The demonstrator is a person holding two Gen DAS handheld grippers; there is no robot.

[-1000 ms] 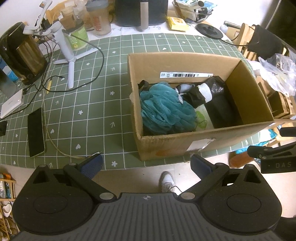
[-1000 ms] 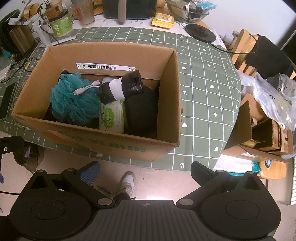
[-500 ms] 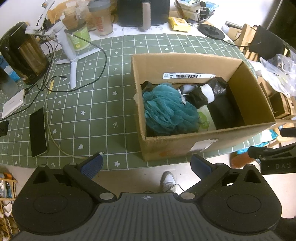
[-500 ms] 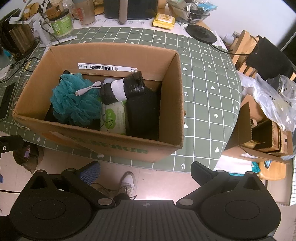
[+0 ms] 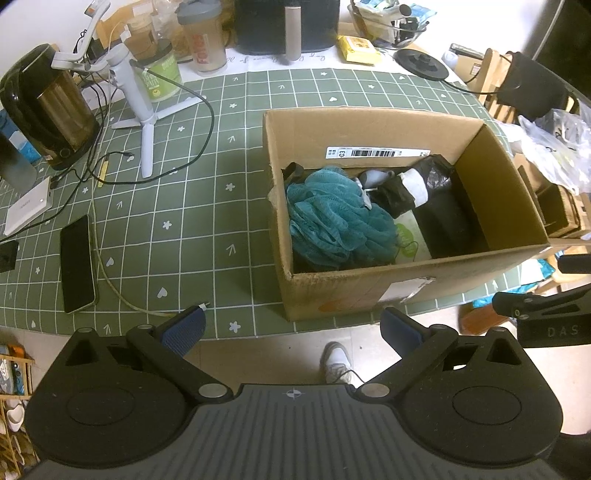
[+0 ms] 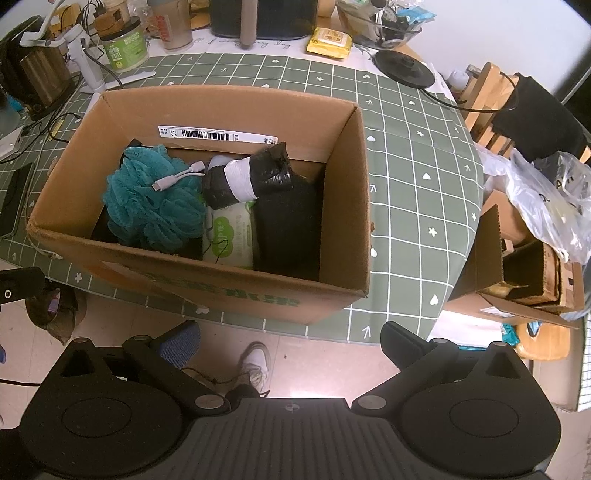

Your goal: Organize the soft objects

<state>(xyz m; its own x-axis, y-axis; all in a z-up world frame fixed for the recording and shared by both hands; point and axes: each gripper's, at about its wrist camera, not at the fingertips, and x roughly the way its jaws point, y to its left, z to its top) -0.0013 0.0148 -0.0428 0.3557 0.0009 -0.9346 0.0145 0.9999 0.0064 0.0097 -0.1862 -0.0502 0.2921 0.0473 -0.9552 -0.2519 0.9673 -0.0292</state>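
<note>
An open cardboard box [image 5: 369, 129] [image 6: 343, 206] stands on the green checked tablecloth. Inside lie a teal mesh bath sponge [image 5: 332, 218] [image 6: 147, 206], a black-and-white rolled bundle [image 5: 410, 184] [image 6: 247, 179], a white wipes pack [image 6: 231, 236], a black soft item [image 5: 447, 221] [image 6: 286, 225] and a white cable adapter [image 6: 177, 179]. My left gripper [image 5: 291, 328] is open and empty, off the table's front edge, left of the box's middle. My right gripper [image 6: 290, 338] is open and empty, before the box's near wall.
Left of the box lie a phone [image 5: 77, 264], a white cable [image 5: 110, 280], a white tripod stand [image 5: 142, 110] and a kettle [image 5: 48, 107]. Jars and a black appliance [image 5: 288, 24] line the back. Cardboard boxes [image 6: 517, 273] and a plastic bag [image 6: 546, 199] sit right of the table.
Both grippers have drifted a little; the box sits slightly further right in the left wrist view. Nothing was grasped or released.
</note>
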